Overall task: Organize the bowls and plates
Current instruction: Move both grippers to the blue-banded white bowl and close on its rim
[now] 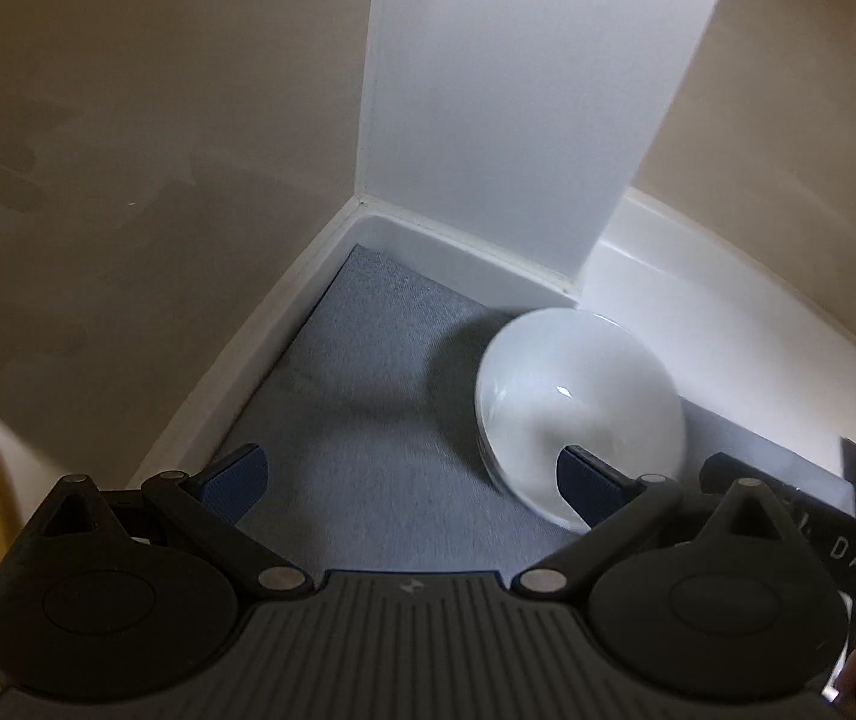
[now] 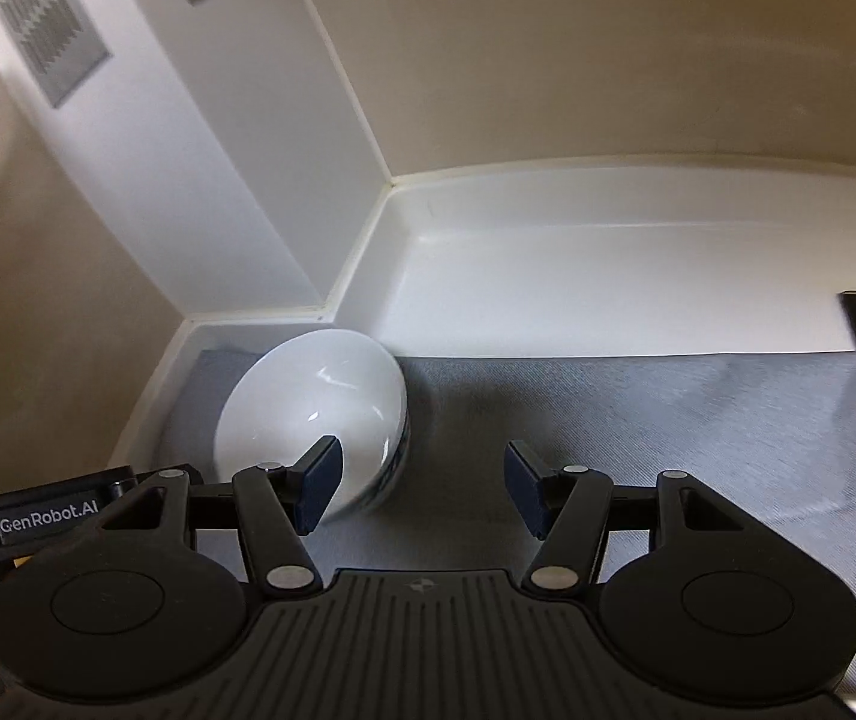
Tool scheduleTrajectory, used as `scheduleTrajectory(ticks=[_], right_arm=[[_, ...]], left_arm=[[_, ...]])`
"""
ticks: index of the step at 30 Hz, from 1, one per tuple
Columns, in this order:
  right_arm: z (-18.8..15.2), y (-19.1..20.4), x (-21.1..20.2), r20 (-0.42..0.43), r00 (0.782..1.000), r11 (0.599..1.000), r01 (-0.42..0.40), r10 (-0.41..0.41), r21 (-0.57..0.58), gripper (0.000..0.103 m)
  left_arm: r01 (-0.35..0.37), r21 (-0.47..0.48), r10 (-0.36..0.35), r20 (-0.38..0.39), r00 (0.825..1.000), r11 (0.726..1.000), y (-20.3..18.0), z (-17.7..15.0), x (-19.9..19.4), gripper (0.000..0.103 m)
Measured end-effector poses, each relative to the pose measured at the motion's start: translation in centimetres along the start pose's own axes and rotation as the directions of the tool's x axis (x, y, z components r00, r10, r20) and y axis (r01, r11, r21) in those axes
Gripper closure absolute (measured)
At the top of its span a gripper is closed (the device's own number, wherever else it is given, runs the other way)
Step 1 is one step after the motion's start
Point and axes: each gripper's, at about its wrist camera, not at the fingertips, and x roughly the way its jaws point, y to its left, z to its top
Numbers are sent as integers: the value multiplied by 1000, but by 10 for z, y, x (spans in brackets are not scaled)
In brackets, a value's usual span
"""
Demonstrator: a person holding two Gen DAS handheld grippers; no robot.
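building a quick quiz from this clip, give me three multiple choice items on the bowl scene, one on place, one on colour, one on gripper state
1. Where does the bowl stand?
A. on the grey mat near the white corner post
B. on a wooden shelf
C. inside a sink full of water

2. What colour is the bowl's inside?
A. red
B. white
C. black

3. How is the right gripper?
A. shut on the bowl
B. shut on a plate
C. open, with only mat between its fingers

Answers:
1. A: the bowl sits on the grey mat beside the white post in both views.
2. B: its inside shows glossy white.
3. C: the blue pads stand apart, and the bowl lies behind the left one, not gripped.
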Motion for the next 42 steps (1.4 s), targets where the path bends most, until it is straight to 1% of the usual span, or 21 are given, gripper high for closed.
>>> scheduleTrajectory(ticks=[3, 7, 11, 23, 34, 35, 36, 37, 38, 39, 40, 41, 42], right_arm=[[5, 0, 20, -24, 1000, 1000, 13, -13, 5, 41], [9, 0, 43, -57, 998, 1000, 26, -26, 5, 41], [10, -2, 56, -74, 997, 999, 35, -35, 10, 41], [10, -6, 75, -108, 993, 999, 40, -40, -2, 41], [11, -3, 83, -113, 993, 999, 43, -45, -20, 41], [11, -2, 83, -112, 993, 999, 39, -42, -26, 46], [10, -2, 83, -114, 993, 999, 35, -39, -32, 60], [10, 0, 82, -119, 993, 999, 18, -22, -38, 67], [10, 1, 80, -119, 993, 999, -4, 0, -35, 78], [9, 4, 79, -99, 995, 999, -28, 24, -39, 91], [9, 8, 77, -99, 994, 998, -39, 34, -49, 92], [9, 13, 75, -92, 996, 997, -27, 21, -67, 92], [8, 17, 74, -86, 996, 996, -20, 13, -82, 92]], left_arm=[[-7, -15, 6, -27, 1000, 1000, -2, 5, 19, 0], [-8, -47, 5, -56, 998, 999, 0, 7, 36, 1], [-18, -37, 16, -62, 998, 999, -2, 9, 44, 1], [-40, -37, 36, -101, 994, 999, -5, 15, 71, 1], [-49, -30, 46, -104, 994, 998, -3, 18, 76, 1], [-46, -18, 44, -98, 994, 999, -5, 16, 71, 4], [-37, 3, 37, -91, 995, 999, -6, 16, 70, 9], [-19, 33, 22, -82, 996, 999, -9, 16, 68, 25], [24, 45, -20, -79, 997, 999, -10, 16, 65, 49], [77, 36, -74, -86, 994, 996, -10, 16, 63, 63], [122, 9, -120, -102, 988, 993, -9, 17, 61, 87], [138, -12, -139, -111, 984, 990, -8, 17, 59, 91], [134, -21, -136, -109, 985, 991, -7, 16, 58, 92]])
